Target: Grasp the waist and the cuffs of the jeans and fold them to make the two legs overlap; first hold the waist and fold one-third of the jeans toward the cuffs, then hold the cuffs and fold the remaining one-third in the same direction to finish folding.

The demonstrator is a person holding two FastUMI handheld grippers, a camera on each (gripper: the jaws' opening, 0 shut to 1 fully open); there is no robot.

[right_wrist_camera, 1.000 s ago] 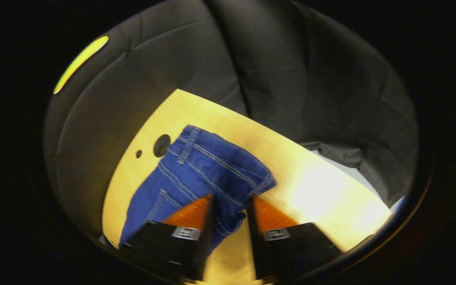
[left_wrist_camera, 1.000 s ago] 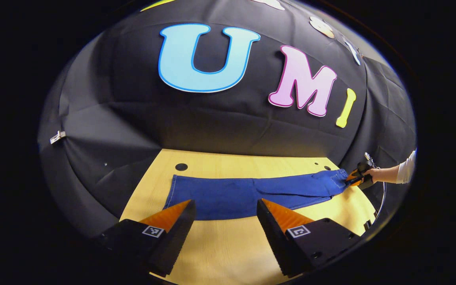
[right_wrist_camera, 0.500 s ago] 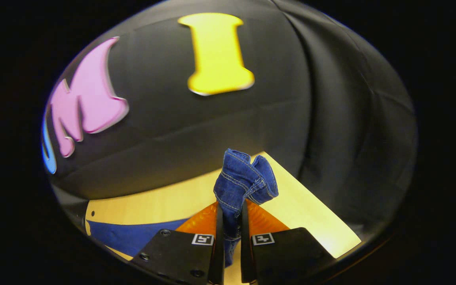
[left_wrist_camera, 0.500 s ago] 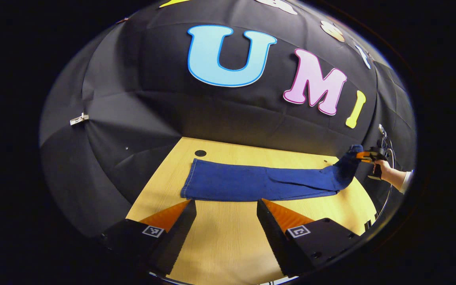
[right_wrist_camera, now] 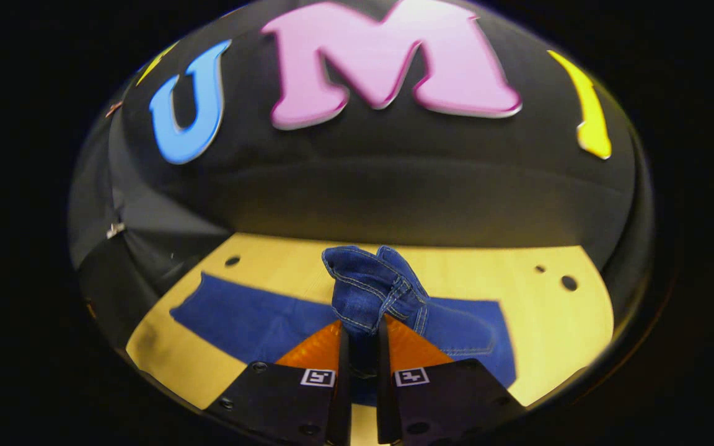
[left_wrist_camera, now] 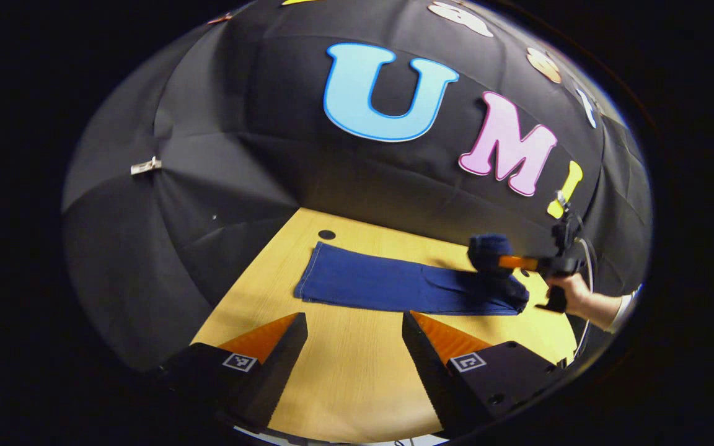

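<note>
Blue jeans (left_wrist_camera: 388, 285) lie flat on the wooden table (left_wrist_camera: 344, 365), legs overlapped, cuffs (left_wrist_camera: 315, 279) at the left end. In the left gripper view, the right gripper (left_wrist_camera: 506, 261), held by a hand (left_wrist_camera: 571, 290), carries the bunched waist (left_wrist_camera: 486, 246) above the trousers' right part. In the right gripper view, my right gripper (right_wrist_camera: 362, 323) is shut on the waist (right_wrist_camera: 372, 282), which stands up between its fingers; the legs (right_wrist_camera: 245, 316) stretch away to the left below. My left gripper (left_wrist_camera: 352, 317) hovers open over bare table, in front of the jeans and apart from them.
Round holes mark the tabletop near the cuffs (left_wrist_camera: 326, 235) and at the far right (right_wrist_camera: 569, 282). Black cloth walls close the table at the back and sides. A small clip (left_wrist_camera: 145, 166) hangs on the left wall.
The right gripper lifted the waist off the table and carried it over the jeans toward the cuffs. My left gripper stayed open and drew back slightly from the jeans.
</note>
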